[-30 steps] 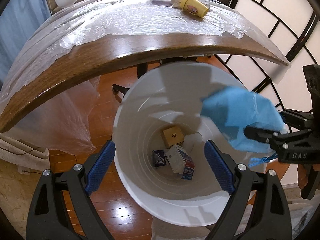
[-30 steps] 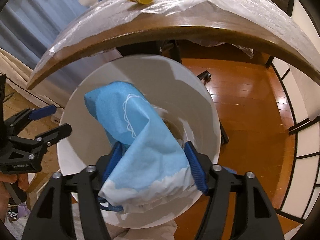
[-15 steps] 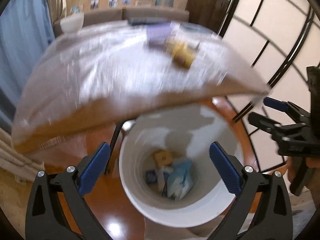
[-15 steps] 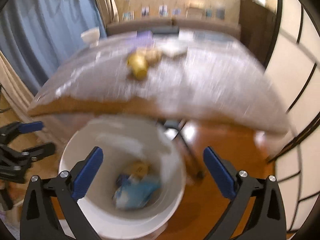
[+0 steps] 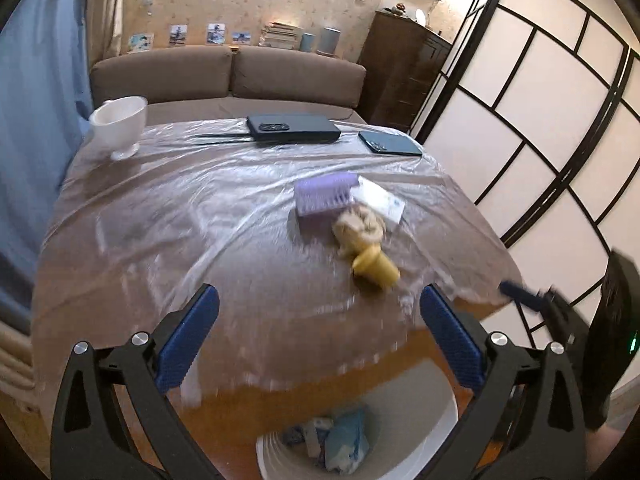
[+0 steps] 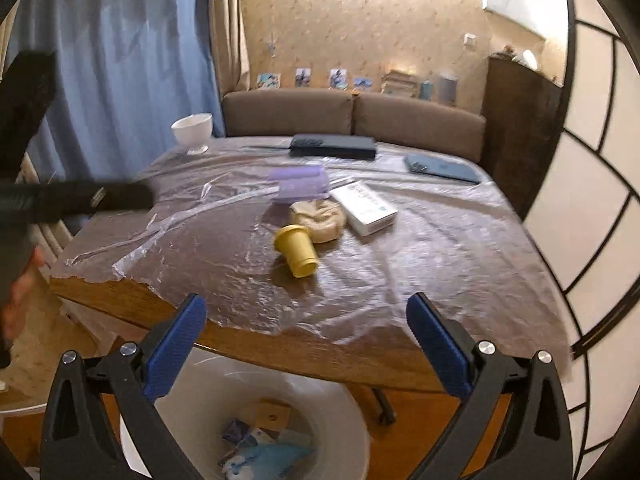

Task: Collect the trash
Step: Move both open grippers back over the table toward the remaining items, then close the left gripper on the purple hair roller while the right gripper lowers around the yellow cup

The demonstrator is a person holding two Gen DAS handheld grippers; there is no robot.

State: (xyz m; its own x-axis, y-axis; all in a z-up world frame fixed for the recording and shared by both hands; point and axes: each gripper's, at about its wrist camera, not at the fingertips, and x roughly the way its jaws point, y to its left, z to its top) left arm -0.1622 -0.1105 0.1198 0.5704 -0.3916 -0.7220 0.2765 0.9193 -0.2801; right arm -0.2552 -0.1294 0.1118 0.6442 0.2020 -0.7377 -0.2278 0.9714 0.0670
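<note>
Both the left gripper [image 5: 320, 338] and right gripper [image 6: 306, 346] now stand apart and empty, the crumpled blue bag [image 6: 268, 460] released into the round white plastic bin [image 6: 352, 432] at 6 o'clock, table edge overhanging it; beyond at 12, yellow plastic cup [image 6: 297, 250], beige wad [image 6: 320, 218], white box [image 6: 366, 208].

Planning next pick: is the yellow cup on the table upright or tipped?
Tipped. The yellow cup lies on its side on the plastic-covered table, open mouth facing the camera, beside the beige crumpled wad.
</note>
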